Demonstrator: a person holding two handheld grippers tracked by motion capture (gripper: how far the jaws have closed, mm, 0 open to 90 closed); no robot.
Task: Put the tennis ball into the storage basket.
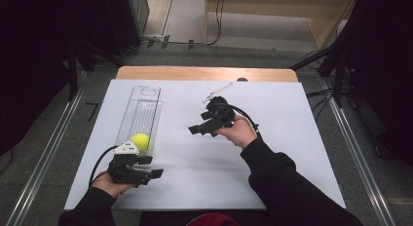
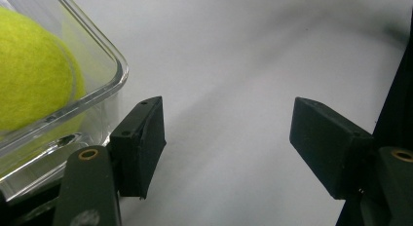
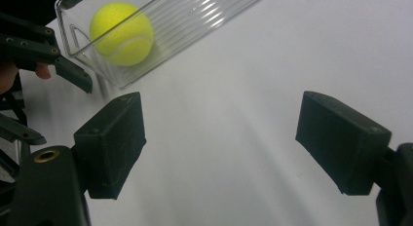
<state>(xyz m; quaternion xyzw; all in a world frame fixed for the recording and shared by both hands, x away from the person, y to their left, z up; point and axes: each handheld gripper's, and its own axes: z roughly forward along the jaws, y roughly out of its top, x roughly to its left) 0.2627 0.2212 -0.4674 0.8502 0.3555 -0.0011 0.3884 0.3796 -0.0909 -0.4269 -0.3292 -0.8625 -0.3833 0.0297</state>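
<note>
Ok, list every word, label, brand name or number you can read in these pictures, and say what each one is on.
None: no readable text in these pictures.
tennis ball: a curved white seam shows, no brand print.
clear plastic bin: only moulded ribs, no label.
left gripper and right gripper: plain black jaws, no markings.
white table top: blank.

A yellow-green felt tennis ball [image 1: 140,141] is seen lying at the near end of a long, clear plastic bin [image 1: 144,105]. The bin is set upright and lengthwise on the left part of the white worktop [image 1: 272,138], its ribbed floor visible.
</note>
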